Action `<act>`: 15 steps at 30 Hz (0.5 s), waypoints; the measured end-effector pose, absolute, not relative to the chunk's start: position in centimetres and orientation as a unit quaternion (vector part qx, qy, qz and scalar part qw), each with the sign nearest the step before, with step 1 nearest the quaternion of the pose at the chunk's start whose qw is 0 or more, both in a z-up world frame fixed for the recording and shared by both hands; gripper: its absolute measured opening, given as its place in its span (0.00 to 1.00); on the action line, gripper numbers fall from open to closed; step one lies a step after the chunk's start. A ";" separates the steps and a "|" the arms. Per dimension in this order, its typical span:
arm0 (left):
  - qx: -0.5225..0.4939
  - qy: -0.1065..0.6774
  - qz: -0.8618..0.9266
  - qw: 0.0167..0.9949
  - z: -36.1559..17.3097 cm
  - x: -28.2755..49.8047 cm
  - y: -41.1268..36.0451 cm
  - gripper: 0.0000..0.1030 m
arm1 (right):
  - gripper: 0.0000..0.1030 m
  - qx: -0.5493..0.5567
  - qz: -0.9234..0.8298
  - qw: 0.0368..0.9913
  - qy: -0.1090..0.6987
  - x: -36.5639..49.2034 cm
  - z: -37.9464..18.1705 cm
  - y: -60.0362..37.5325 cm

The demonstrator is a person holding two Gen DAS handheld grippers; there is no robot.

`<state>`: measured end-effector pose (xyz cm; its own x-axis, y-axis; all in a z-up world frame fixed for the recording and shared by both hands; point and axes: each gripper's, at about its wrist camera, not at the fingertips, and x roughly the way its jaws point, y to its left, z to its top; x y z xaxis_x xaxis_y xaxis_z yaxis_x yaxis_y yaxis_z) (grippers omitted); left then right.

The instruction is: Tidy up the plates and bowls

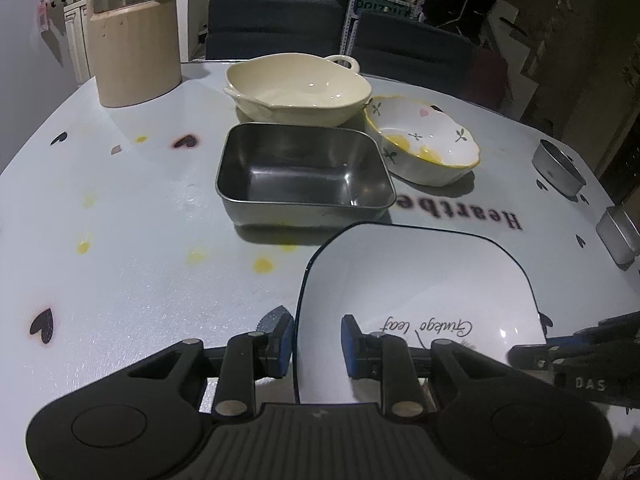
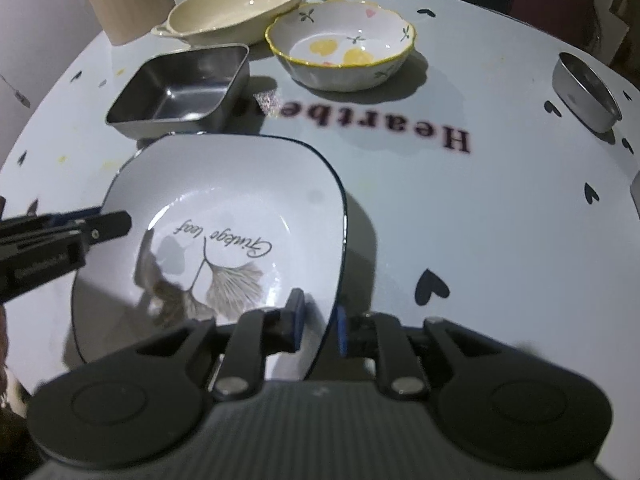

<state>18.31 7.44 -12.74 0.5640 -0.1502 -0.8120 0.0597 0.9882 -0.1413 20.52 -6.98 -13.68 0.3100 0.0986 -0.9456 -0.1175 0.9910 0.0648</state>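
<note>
A white square plate (image 1: pixel 416 280) (image 2: pixel 240 208) with a dark rim and a ginkgo leaf print sits at the near side of the table. My left gripper (image 1: pixel 317 346) straddles its left rim, jaws apart, one finger outside and one over the plate. My right gripper (image 2: pixel 318 324) straddles its right rim, jaws a little apart around the edge. Behind stand a steel rectangular tray (image 1: pixel 304 172) (image 2: pixel 180 88), a cream oval dish with handles (image 1: pixel 298 88) (image 2: pixel 236 10) and a floral bowl (image 1: pixel 424 140) (image 2: pixel 344 44).
A beige ribbed canister (image 1: pixel 134 48) with a metal pot on it stands at the back left. Small steel dishes (image 1: pixel 558 166) (image 2: pixel 586 90) sit at the right edge. The table has a pale heart-print cloth (image 1: pixel 120 220). Chairs stand behind.
</note>
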 end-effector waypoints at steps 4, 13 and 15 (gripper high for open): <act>-0.036 0.464 -0.065 0.883 -12.8 18.3 7.3 0.27 | 0.23 -0.015 0.069 0.810 0.582 20.7 -13.7 -6.7; -0.027 0.490 -0.067 0.869 -13.2 18.4 7.1 0.27 | 0.22 -0.003 0.073 0.810 0.582 20.7 -13.6 -7.0; -0.022 0.492 -0.068 0.868 -13.2 18.4 7.0 0.27 | 0.22 -0.002 0.072 0.811 0.581 20.6 -13.6 -7.0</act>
<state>18.36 7.02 -13.23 0.5063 -0.1402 -0.8509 0.0962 0.9897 -0.1059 20.64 -6.98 -13.61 0.3140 0.1153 -0.9424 -0.1193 0.9895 0.0813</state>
